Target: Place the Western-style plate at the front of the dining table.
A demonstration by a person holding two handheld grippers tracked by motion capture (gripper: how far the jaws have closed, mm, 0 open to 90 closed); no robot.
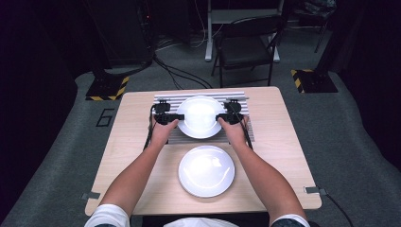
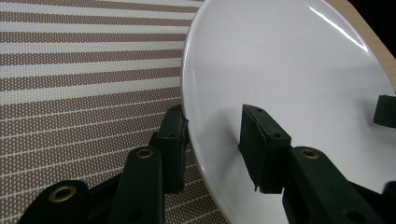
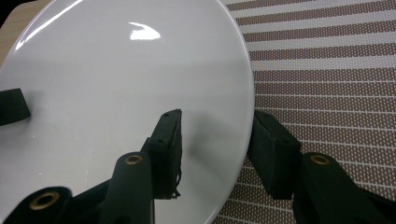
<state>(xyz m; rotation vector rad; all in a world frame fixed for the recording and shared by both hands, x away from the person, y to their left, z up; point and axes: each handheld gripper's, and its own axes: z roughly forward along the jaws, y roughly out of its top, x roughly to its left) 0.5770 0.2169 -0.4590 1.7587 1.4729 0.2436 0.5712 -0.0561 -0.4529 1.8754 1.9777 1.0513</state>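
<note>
Both grippers hold one white plate over the striped mat.

The left gripper (image 1: 176, 116) and right gripper (image 1: 223, 117) are each clamped on opposite rims of the far plate (image 1: 200, 116), above the striped placemat (image 1: 236, 135); a second plate (image 1: 206, 170) lies nearer on the desk (image 1: 132, 142).

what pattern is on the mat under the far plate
The mat has brown and white stripes with a fine dotted weave, clearest in the left gripper view.

White plate (image 1: 200, 116), brown-and-white striped mat (image 1: 236, 132), black fingers (image 2: 261, 140)
</note>
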